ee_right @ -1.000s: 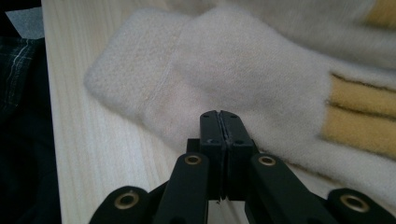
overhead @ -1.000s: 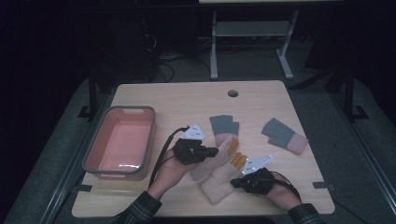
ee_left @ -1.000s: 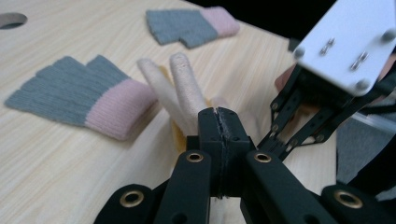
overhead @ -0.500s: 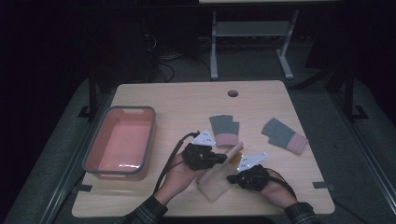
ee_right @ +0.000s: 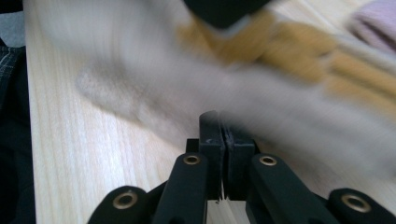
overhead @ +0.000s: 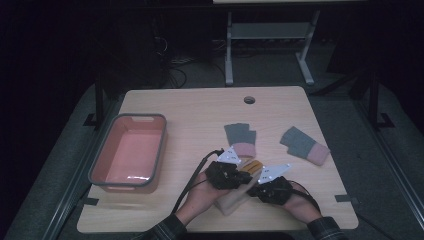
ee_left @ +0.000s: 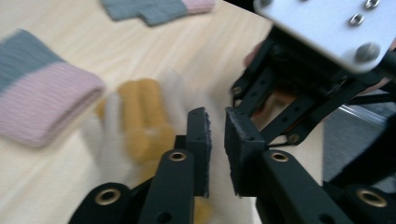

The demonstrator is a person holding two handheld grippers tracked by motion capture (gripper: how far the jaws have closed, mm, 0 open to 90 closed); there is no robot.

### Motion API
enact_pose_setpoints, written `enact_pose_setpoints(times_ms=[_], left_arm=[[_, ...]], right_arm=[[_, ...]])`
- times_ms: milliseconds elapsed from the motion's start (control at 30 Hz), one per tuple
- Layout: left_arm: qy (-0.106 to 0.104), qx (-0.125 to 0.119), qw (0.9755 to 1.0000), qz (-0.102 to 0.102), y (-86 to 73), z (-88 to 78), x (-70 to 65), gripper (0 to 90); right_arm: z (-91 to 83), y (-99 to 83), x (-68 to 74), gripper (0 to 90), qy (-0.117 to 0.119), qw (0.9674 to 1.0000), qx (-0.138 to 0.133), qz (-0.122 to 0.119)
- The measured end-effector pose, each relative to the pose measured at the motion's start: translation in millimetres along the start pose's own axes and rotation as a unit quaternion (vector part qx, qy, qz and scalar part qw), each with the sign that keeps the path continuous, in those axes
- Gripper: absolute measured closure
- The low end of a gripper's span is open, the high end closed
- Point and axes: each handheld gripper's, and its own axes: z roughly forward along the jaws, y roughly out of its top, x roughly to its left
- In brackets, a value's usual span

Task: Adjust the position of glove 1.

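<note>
- Your left claw (ee_left: 215, 122) has just been opening, its jaws narrowly parted with nothing between them, above the cream-and-mustard glove (ee_left: 140, 126).
- Your right claw (ee_right: 219, 128) is pinched closed at that glove's edge on the counter (overhead: 200, 107).

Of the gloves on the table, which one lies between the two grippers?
The cream and mustard-yellow glove, lying at the near edge between the left gripper and right gripper. The two grey-and-pink gloves lie farther back, untouched.

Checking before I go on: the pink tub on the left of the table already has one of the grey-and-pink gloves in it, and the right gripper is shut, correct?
Not quite. The pink tub holds nothing; both grey-and-pink gloves lie on the table, as the high view shows. The right gripper is shut.
</note>
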Motion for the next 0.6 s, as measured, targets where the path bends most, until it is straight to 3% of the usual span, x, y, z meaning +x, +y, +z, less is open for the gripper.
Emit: enact_pose_setpoints(times_ms=[200,300,433,600], left_arm=[[0.021,-0.012,0.9997,-0.005,0.4,-12.8,5.9,66.8],[0.032,-0.016,0.9993,-0.009,-2.0,-19.0,11.2,57.1],[0.035,-0.01,0.9992,-0.014,-6.2,-23.1,17.9,42.4],[0.032,0.006,0.9994,-0.014,-16.8,-22.8,21.3,27.6]], right_arm=[[-20.7,-11.3,-10.8,80.8,-0.032,0.9993,-0.005,0.02],[-34.6,-19.6,-20.3,72.3,-0.056,0.9978,-0.012,0.034],[-46.3,-29.7,-34.2,55.4,-0.079,0.9946,-0.02,0.064],[-45.6,-38.5,-47.5,29.9,-0.11,0.9892,-0.017,0.096]])
